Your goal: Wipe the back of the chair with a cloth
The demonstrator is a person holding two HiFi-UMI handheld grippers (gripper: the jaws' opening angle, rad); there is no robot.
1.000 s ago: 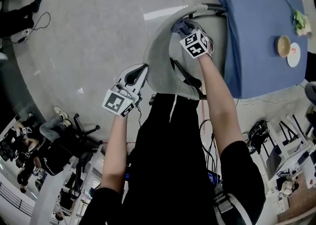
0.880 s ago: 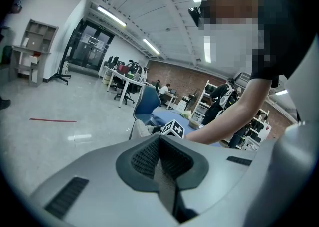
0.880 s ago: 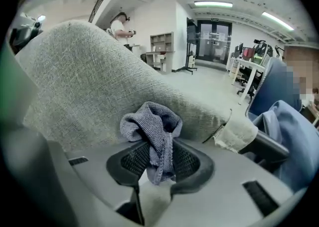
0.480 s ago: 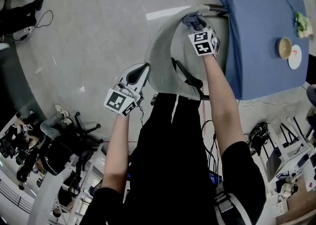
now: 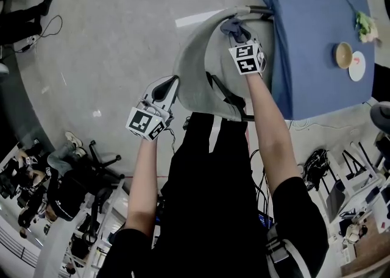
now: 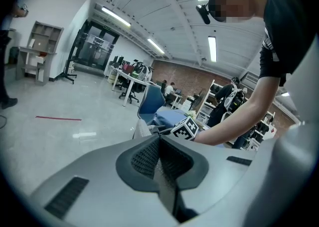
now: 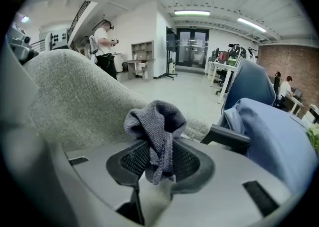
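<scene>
The chair's grey fabric back (image 5: pixel 194 66) curves in front of me in the head view. My right gripper (image 5: pixel 237 34) is shut on a bunched grey-blue cloth (image 5: pixel 233 26), which lies against the far end of the back near the armrest. In the right gripper view the cloth (image 7: pixel 157 126) sticks up from between the shut jaws of that gripper (image 7: pixel 159 164), with the chair back (image 7: pixel 75 91) to its left. My left gripper (image 5: pixel 166 91) is shut and holds nothing, beside the near left edge of the back. Its jaws (image 6: pixel 159 159) meet in the left gripper view.
A table under a blue cover (image 5: pixel 317 45) stands just right of the chair, with a bowl (image 5: pixel 342 55) and a plate (image 5: pixel 356 66) on it. The chair's black armrest (image 7: pixel 227 138) lies beside the cloth. Grey floor (image 5: pixel 109 33) spreads to the left.
My right gripper has carried the cloth a little farther along the chair back, toward the table end. The left gripper has stayed about where it was.
</scene>
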